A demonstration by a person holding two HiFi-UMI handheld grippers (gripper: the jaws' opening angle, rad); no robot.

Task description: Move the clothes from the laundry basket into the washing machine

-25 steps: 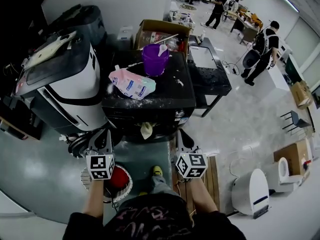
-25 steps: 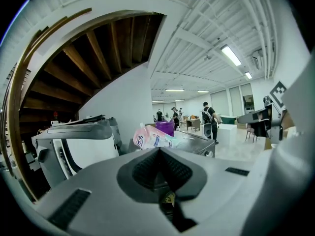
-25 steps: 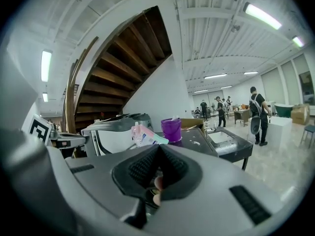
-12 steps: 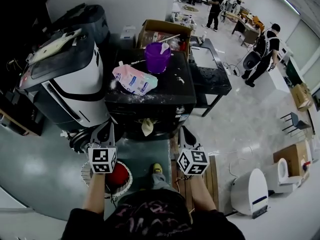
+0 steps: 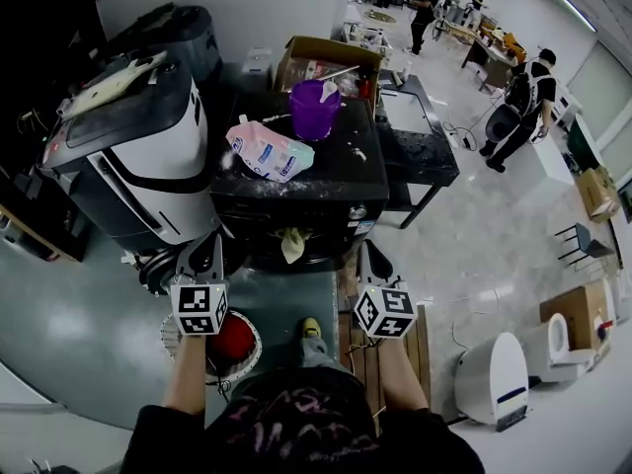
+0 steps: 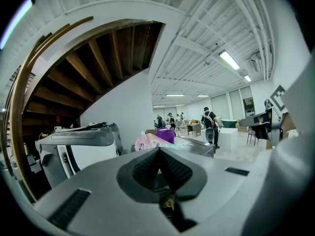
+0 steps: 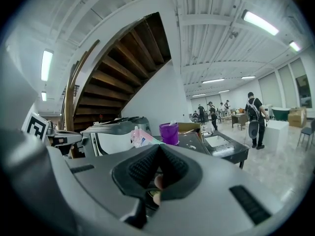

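Observation:
The black washing machine (image 5: 326, 200) stands just ahead of me, and a pale cloth (image 5: 289, 246) hangs at its door. A white laundry basket (image 5: 174, 342) with a red garment (image 5: 233, 341) in it sits on the floor below my left hand. My left gripper (image 5: 204, 250) (image 6: 158, 151) is held above the basket, shut and holding nothing. My right gripper (image 5: 368, 256) (image 7: 158, 149) is level with it to the right of the door, also shut and holding nothing. Both point at the machine's front.
A pink detergent bag (image 5: 267, 152) and a purple bucket (image 5: 314, 108) stand on the washer's top. A large white and black machine (image 5: 128, 156) is at the left, a black table (image 5: 420, 141) at the right. A wooden pallet (image 5: 420, 349) lies by my right foot. People stand far back.
Both grippers have risen a little and edged toward the washing machine. Their jaws have stayed shut.

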